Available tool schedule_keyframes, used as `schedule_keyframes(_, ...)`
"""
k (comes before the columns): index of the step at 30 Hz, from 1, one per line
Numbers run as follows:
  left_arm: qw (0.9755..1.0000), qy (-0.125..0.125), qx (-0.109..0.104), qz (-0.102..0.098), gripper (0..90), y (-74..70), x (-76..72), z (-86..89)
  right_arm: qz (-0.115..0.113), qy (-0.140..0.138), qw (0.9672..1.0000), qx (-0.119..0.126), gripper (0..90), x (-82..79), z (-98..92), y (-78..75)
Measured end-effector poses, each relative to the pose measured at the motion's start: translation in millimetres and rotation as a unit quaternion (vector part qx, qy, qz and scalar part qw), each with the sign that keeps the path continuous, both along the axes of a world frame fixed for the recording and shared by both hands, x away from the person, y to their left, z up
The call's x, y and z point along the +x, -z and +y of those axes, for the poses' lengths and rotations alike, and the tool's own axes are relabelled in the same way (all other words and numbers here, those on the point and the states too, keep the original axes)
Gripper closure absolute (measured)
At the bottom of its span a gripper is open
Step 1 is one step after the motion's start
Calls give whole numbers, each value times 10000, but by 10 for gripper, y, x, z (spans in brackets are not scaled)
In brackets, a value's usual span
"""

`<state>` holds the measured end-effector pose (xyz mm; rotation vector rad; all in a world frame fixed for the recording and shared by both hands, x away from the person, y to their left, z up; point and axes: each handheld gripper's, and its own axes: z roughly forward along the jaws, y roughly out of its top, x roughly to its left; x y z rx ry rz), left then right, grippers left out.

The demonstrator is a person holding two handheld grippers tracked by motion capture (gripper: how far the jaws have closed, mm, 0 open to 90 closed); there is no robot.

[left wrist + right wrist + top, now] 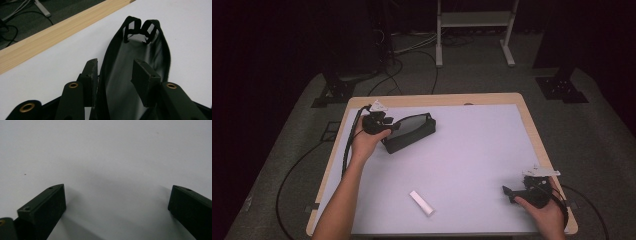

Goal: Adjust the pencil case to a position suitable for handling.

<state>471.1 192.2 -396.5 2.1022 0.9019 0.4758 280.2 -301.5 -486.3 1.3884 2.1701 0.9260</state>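
A black open pouch (412, 131) lies at the table's far left, with a strap clip (138, 30) at its far end. My left gripper (388, 126) sits at the pouch's near end. In the left gripper view its jaws (117, 67) straddle one side wall of the pouch (125, 57). One jaw stands outside against the wall and the other inside the opening, apart from the wall. My right gripper (508, 192) rests low at the near right, jaws wide open (117, 192) over the bare white surface with nothing between them.
A small white bar (421, 202) lies near the front edge, between the two hands. The white mat (477, 145) covers a wooden table whose edge (50, 37) runs just beyond the pouch. Cables and a white stand (474, 30) are on the floor behind.
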Motion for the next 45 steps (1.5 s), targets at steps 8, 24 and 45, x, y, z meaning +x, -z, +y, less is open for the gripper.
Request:
schedule_keyframes(8,10000,5,15,79,566,52,164,-60,-2,-1,10000,-1,6,1,0,0)
schedule_keyframes(24,9994,89,96,320,701,190,357,-200,1,-2,10000,1,6,1,0,0)
schedule_keyframes(45,9971,605,-8,457,887,98,328,-237,1,-1,10000,2,6,1,0,1)
